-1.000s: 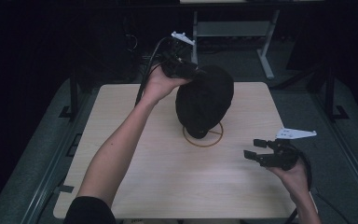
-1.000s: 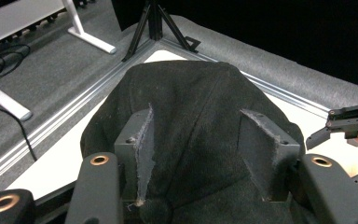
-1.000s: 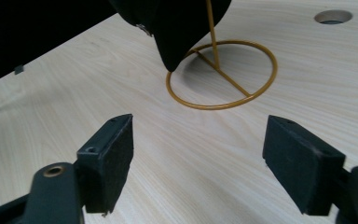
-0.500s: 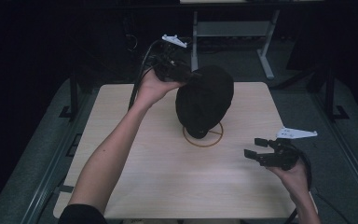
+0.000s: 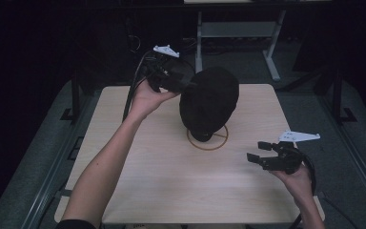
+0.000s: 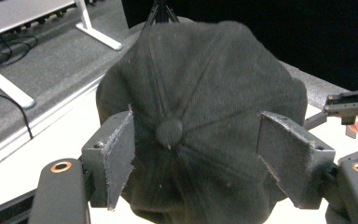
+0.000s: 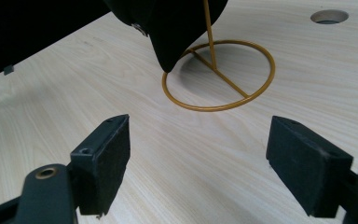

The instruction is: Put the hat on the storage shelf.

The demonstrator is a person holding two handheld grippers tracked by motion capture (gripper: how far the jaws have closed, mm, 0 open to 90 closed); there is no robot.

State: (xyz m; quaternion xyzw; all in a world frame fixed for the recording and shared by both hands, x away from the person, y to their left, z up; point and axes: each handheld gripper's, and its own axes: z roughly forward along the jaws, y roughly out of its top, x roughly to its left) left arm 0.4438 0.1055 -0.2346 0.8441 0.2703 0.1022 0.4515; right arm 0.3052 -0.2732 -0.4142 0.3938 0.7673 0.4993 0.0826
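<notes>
My light wooden table (image 5: 171, 181) fills the frame's centre; a gold wire stand (image 5: 208, 139) rests on it, ring base flat, just above centre.

Matt black cloth cap (image 6: 200, 116); glossy gold metal stand (image 7: 219, 77); pale wood-grain table (image 7: 191, 163) (smooth).

Black cap (image 5: 210, 102) seen at centre of the high view, slightly above the middle, perched on a gold wire stand (image 5: 208, 138). Crown is domed, with stitched panels meeting at a top button (image 6: 168, 132), shown centre frame in the left gripper view. Stand's ring base lies flat on the light wooden table (image 5: 171, 181); a thin upright rod rises into the cap.
</notes>
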